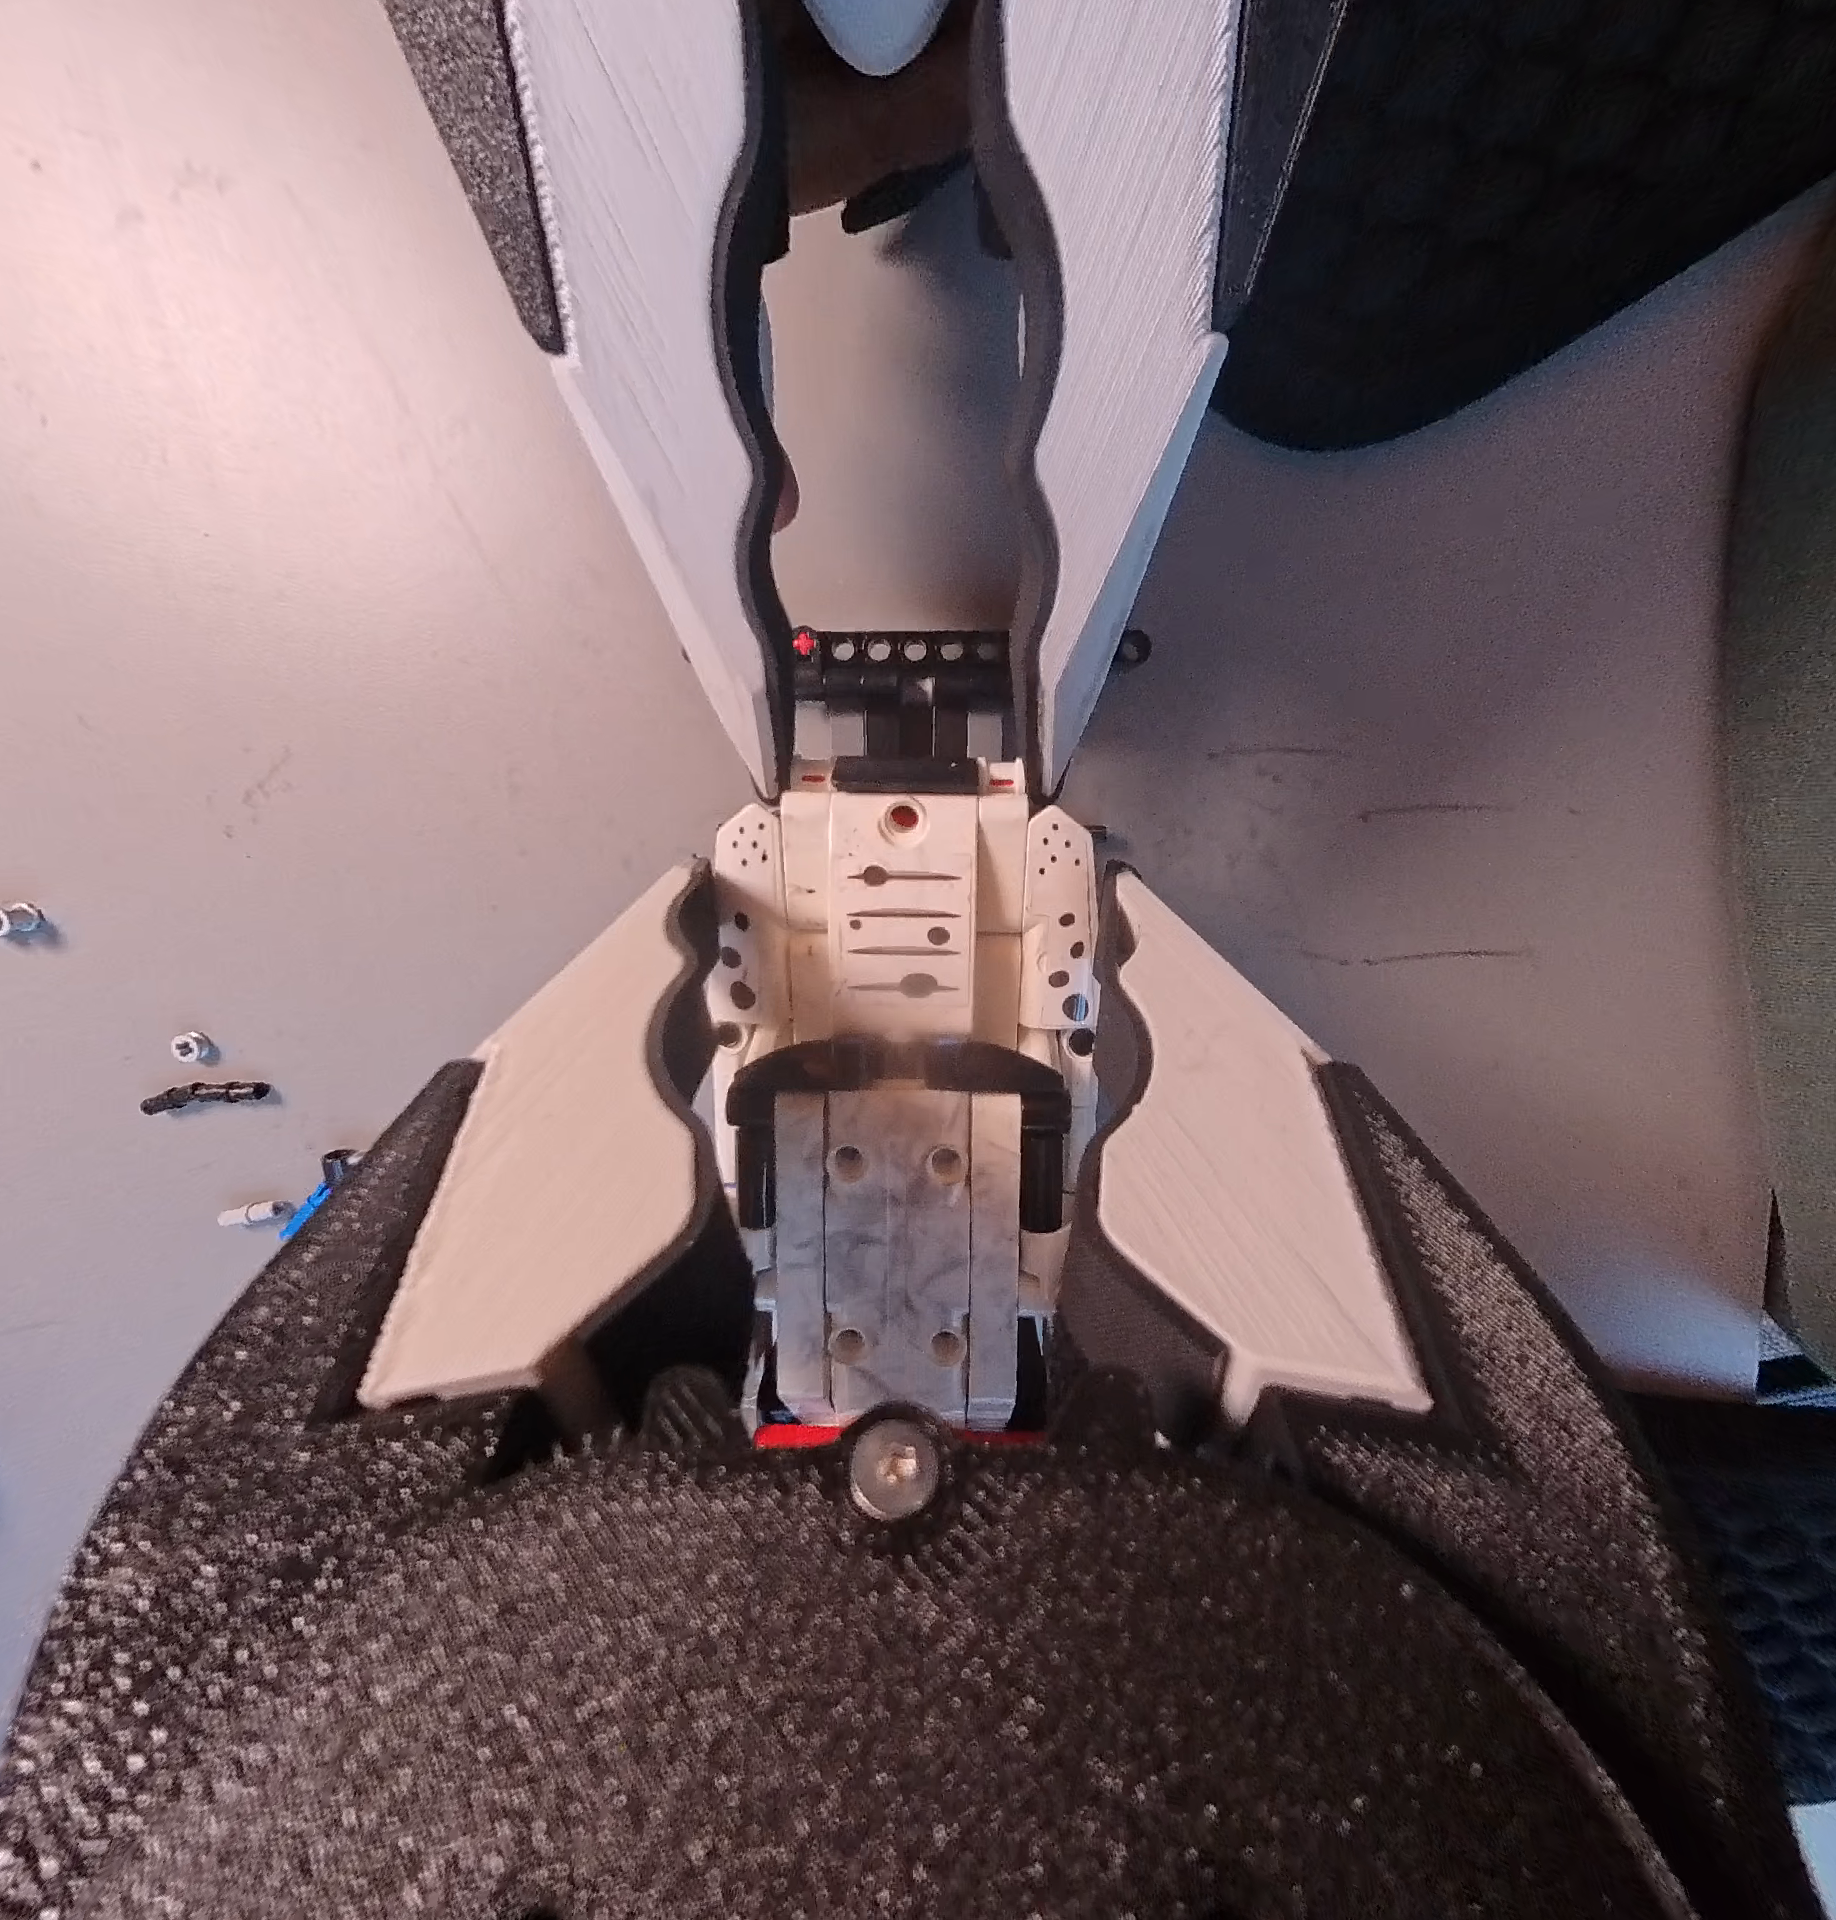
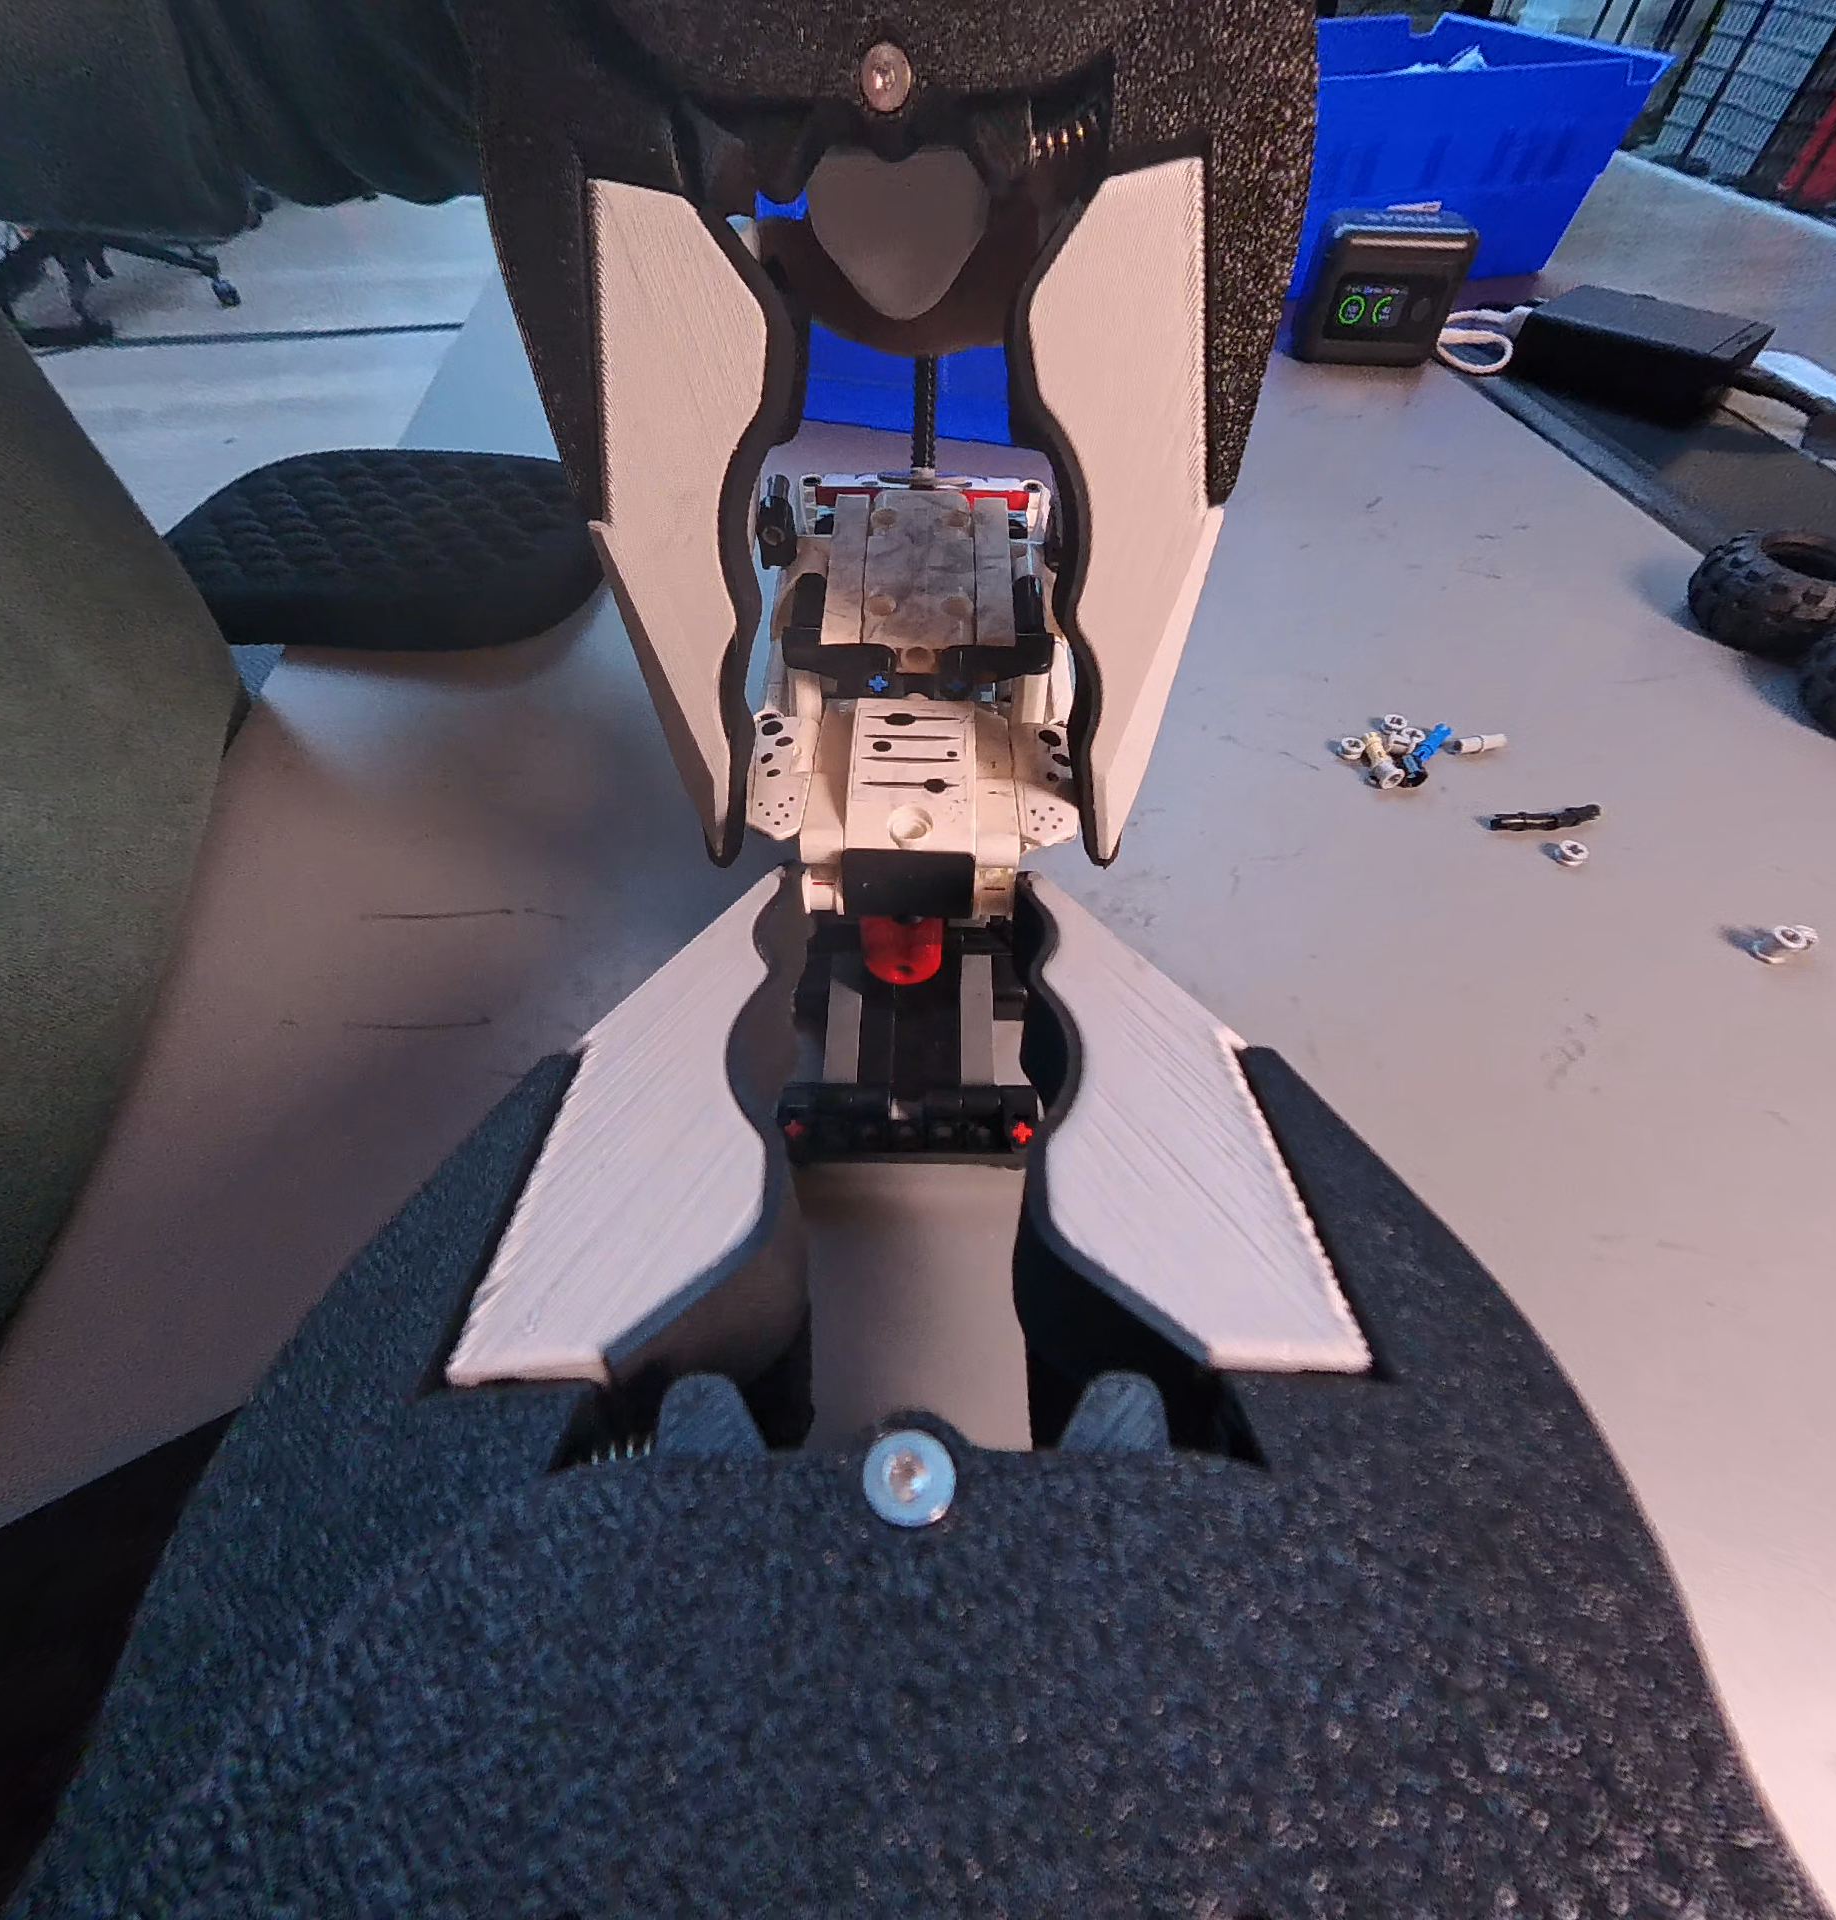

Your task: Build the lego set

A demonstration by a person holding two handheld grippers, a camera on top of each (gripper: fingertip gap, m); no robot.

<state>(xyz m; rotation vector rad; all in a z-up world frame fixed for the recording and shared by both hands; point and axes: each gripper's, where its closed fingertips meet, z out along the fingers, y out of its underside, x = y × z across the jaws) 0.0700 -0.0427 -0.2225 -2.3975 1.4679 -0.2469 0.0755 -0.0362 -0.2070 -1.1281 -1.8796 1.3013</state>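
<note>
A white lego vehicle (image 1: 898, 940) with a grey smudged roof and a black frame end (image 1: 893, 665) hangs between both grippers above the table. My left gripper (image 1: 903, 883) is shut on the white body's sides. My right gripper (image 1: 909, 727) comes in from the opposite side, shut on the black frame end. In the right wrist view the right gripper (image 2: 906, 935) clamps the black holed beam (image 2: 903, 1127), with a red piece (image 2: 890, 948) just beyond. The left gripper (image 2: 914, 831) holds the white body (image 2: 914, 769) from the far side.
Small loose lego pins and bushes (image 2: 1413, 748) and a black pin (image 2: 1542, 818) lie on the grey table (image 2: 1413, 1039), also seen in the left wrist view (image 1: 205, 1096). Black tyres (image 2: 1787, 603), a blue bin (image 2: 1465, 135), a small screen device (image 2: 1381, 291), a black adapter (image 2: 1641, 348). A chair seat (image 2: 374, 540) at left. Only a small space, under 4 cm, lies between the two pairs of fingers.
</note>
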